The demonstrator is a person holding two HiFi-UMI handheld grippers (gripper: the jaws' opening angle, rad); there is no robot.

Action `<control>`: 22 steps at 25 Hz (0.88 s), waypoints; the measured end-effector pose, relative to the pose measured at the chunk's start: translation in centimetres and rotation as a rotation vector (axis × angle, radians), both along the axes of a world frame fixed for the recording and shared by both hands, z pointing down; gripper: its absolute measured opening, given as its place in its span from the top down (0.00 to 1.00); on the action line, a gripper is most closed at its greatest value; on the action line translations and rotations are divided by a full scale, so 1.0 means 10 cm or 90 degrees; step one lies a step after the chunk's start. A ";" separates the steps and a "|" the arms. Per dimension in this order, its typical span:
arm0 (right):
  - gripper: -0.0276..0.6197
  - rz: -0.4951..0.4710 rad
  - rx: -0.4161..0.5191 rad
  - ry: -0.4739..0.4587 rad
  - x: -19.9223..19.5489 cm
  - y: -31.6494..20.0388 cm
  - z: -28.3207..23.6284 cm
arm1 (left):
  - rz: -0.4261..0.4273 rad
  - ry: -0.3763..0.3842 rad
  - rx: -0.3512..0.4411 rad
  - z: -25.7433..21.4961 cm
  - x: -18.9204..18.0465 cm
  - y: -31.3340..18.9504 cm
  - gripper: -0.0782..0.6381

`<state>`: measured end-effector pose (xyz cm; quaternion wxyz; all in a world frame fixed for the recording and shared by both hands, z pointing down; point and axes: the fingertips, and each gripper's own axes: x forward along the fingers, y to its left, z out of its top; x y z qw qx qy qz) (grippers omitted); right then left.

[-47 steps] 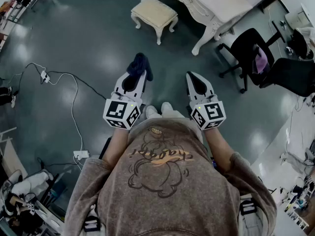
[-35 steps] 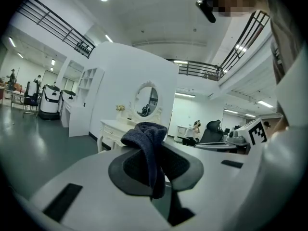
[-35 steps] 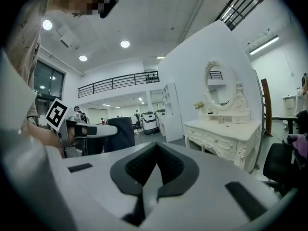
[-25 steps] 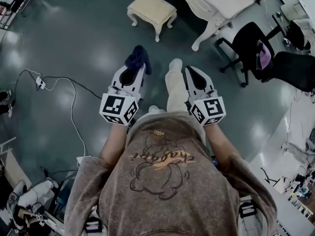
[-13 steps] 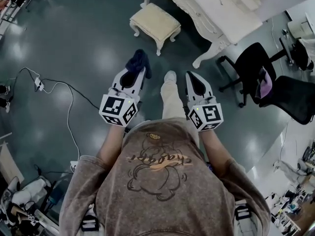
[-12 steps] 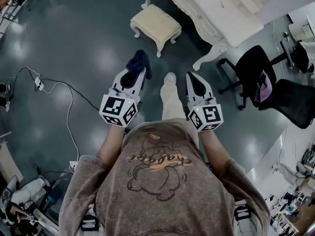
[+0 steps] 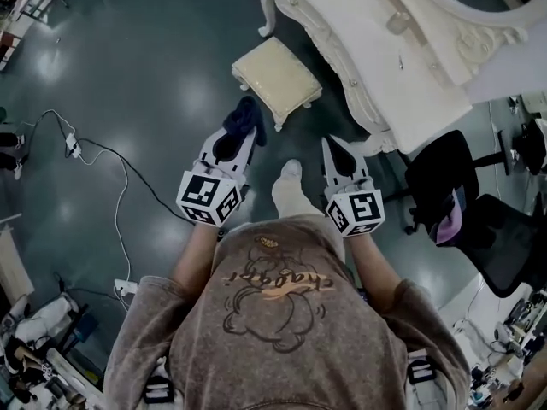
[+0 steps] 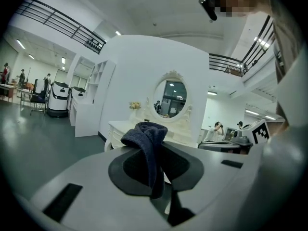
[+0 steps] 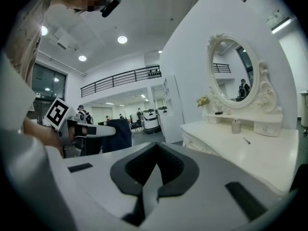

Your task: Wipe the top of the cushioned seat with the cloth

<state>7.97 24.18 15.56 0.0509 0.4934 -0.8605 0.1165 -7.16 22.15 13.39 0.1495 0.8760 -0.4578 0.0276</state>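
Note:
The cream cushioned seat (image 7: 278,79) stands on the dark floor in front of me, just beyond both grippers. My left gripper (image 7: 242,131) is shut on a dark blue cloth (image 7: 244,118), which bunches out past its tips a short way from the seat's near corner. In the left gripper view the cloth (image 8: 146,137) drapes over the closed jaws of the left gripper (image 8: 155,150). My right gripper (image 7: 334,147) is shut with nothing in it, level with the left one; in its own view the right gripper (image 9: 154,150) has its jaws pressed together.
A white carved dressing table (image 7: 389,49) with an oval mirror (image 9: 235,76) stands right behind the seat. A black office chair (image 7: 457,196) is at the right. A cable (image 7: 109,155) trails over the floor at the left. My foot (image 7: 291,174) is between the grippers.
I have stepped forward: the seat and dressing table have come closer and lower in the head view. Both grippers keep their pose, and the cloth stays held in the left one.

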 end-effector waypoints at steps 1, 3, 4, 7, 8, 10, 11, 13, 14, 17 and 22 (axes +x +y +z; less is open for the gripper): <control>0.96 -0.009 0.002 0.003 0.02 -0.14 0.00 | -0.007 -0.001 -0.001 0.01 0.03 -0.13 0.81; 0.96 -0.023 0.002 0.005 0.06 -0.40 0.02 | -0.018 -0.006 -0.001 0.02 0.07 -0.38 0.81; 0.96 -0.030 0.002 0.006 0.07 -0.52 0.03 | -0.024 -0.007 0.000 0.02 0.09 -0.49 0.81; 0.96 -0.047 -0.002 0.009 0.10 -0.83 0.05 | -0.036 -0.004 -0.002 0.03 0.12 -0.77 0.81; 0.96 -0.047 -0.004 0.009 0.11 -0.92 0.05 | -0.039 -0.004 -0.005 0.04 0.11 -0.84 0.81; 0.96 -0.044 -0.008 0.006 0.10 -1.09 0.05 | -0.042 -0.005 -0.013 0.07 0.10 -0.98 0.81; 0.96 -0.042 -0.011 0.005 0.09 -1.17 0.06 | -0.042 -0.007 -0.016 0.08 0.09 -1.05 0.81; 0.96 -0.039 -0.017 0.005 0.06 -1.31 0.09 | -0.040 -0.008 -0.022 0.10 0.07 -1.18 0.81; 0.96 -0.037 -0.021 0.005 0.04 -1.37 0.11 | -0.038 -0.008 -0.025 0.12 0.06 -1.25 0.81; 0.96 -0.025 -0.024 0.000 -0.02 -1.54 0.16 | -0.026 -0.009 -0.032 0.18 0.01 -1.46 0.81; 0.96 0.018 -0.040 -0.008 -0.01 -1.83 0.27 | 0.003 -0.010 -0.052 0.32 0.00 -1.80 0.81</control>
